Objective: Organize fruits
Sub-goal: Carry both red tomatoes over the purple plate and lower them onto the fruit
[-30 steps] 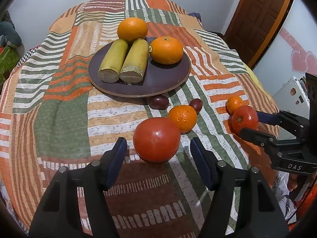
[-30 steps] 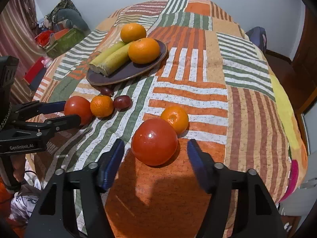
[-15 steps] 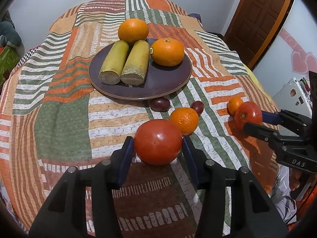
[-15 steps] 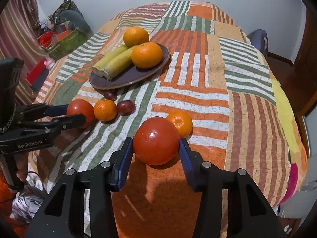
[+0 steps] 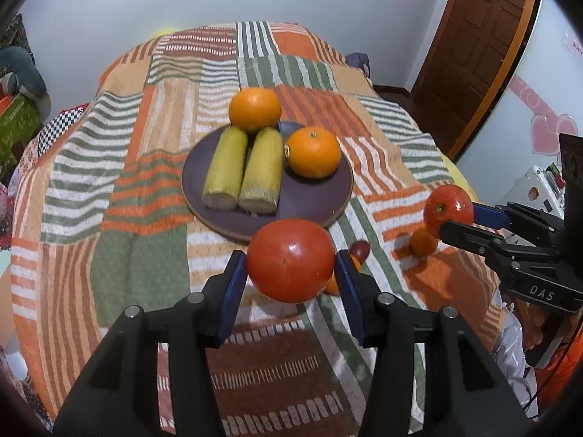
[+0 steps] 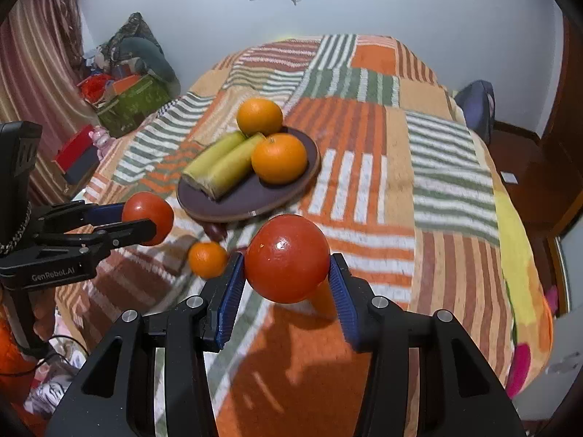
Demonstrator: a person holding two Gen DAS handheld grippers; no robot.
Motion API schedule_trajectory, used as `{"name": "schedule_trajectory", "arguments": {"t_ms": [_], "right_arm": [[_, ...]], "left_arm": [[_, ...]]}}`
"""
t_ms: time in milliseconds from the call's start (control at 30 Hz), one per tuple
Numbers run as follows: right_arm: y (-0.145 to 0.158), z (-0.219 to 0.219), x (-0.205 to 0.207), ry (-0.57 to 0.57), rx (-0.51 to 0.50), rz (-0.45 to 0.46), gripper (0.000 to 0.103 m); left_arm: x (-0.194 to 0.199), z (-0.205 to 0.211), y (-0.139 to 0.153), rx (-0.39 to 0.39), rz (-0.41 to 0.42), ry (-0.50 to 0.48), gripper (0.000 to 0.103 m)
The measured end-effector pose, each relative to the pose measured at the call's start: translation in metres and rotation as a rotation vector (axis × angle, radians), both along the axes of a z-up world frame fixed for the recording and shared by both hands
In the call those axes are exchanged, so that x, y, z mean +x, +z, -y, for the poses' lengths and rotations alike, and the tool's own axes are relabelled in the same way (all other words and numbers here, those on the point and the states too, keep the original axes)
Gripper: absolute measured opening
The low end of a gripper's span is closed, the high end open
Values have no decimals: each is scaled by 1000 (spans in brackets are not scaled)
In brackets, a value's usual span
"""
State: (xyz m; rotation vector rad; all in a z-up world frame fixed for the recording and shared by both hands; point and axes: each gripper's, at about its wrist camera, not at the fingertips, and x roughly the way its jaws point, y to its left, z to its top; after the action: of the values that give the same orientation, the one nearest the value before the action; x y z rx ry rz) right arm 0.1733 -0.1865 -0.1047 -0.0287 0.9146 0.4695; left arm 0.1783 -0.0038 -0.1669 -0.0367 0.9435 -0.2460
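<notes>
My left gripper (image 5: 289, 278) is shut on a red tomato (image 5: 290, 260) and holds it above the patchwork cloth, in front of the dark plate (image 5: 313, 204). My right gripper (image 6: 286, 278) is shut on a second red tomato (image 6: 286, 263), also lifted; it shows at the right of the left wrist view (image 5: 449, 211). The plate (image 6: 233, 204) holds two yellow-green banana pieces (image 5: 242, 171) and an orange (image 5: 313, 152); another orange (image 5: 255, 109) sits at its far rim. Small oranges (image 6: 207, 259) (image 5: 423, 242) and a dark plum (image 5: 360, 249) lie on the cloth.
The round table under the striped patchwork cloth (image 5: 138, 189) drops off at its edges. A wooden door (image 5: 481, 51) stands at the right. Boxes and bags (image 6: 127, 98) are piled by the wall at the left.
Both grippers closed on their tomatoes and lifted them off the cloth, moving up and toward the plate.
</notes>
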Motion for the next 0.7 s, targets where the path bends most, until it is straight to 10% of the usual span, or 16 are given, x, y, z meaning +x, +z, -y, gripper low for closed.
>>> {"name": "schedule_trajectory", "arguments": {"t_ms": [700], "right_arm": [[-7, -52, 53, 86, 10, 15, 44]], "left_arm": [[62, -17, 20, 10, 78, 28, 49]]}}
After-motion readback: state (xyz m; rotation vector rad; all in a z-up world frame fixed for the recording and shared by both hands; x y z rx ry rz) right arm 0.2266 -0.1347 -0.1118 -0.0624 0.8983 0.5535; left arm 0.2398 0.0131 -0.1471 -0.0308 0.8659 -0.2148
